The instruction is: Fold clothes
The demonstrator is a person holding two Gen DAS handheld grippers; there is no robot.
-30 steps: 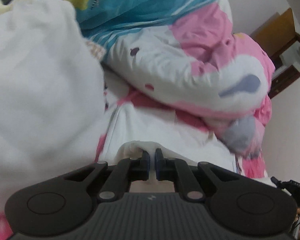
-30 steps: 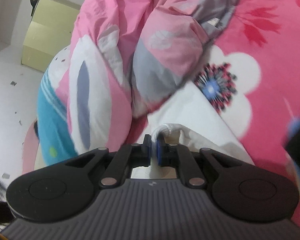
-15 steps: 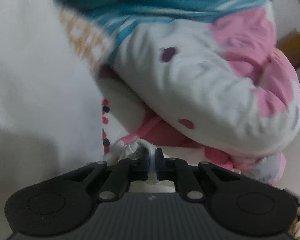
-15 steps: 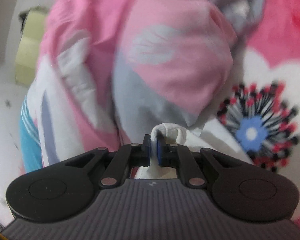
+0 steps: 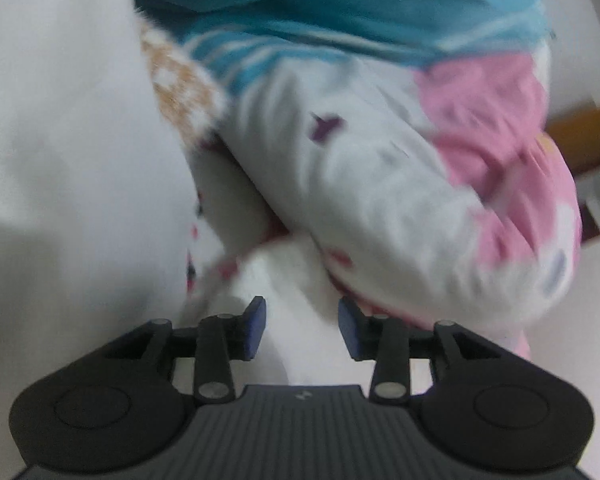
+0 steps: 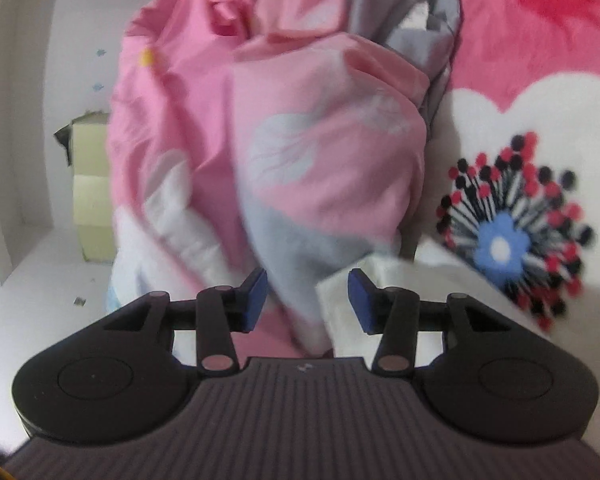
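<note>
A white garment lies on the bed right under and ahead of my left gripper, which is open with its blue pads apart over the cloth. In the right wrist view a white edge of the garment shows just ahead of my right gripper, which is also open and holds nothing. More white cloth fills the left side of the left wrist view. Both views are blurred by motion.
A bunched quilt in pink, white and teal lies directly ahead of the left gripper. The same quilt, pink and grey, rises in front of the right gripper. A pink flowered blanket covers the bed. A cardboard box stands on the floor.
Both grippers were shut on the white garment's edge; now both have opened and let it go. Both moved forward toward the quilt.
</note>
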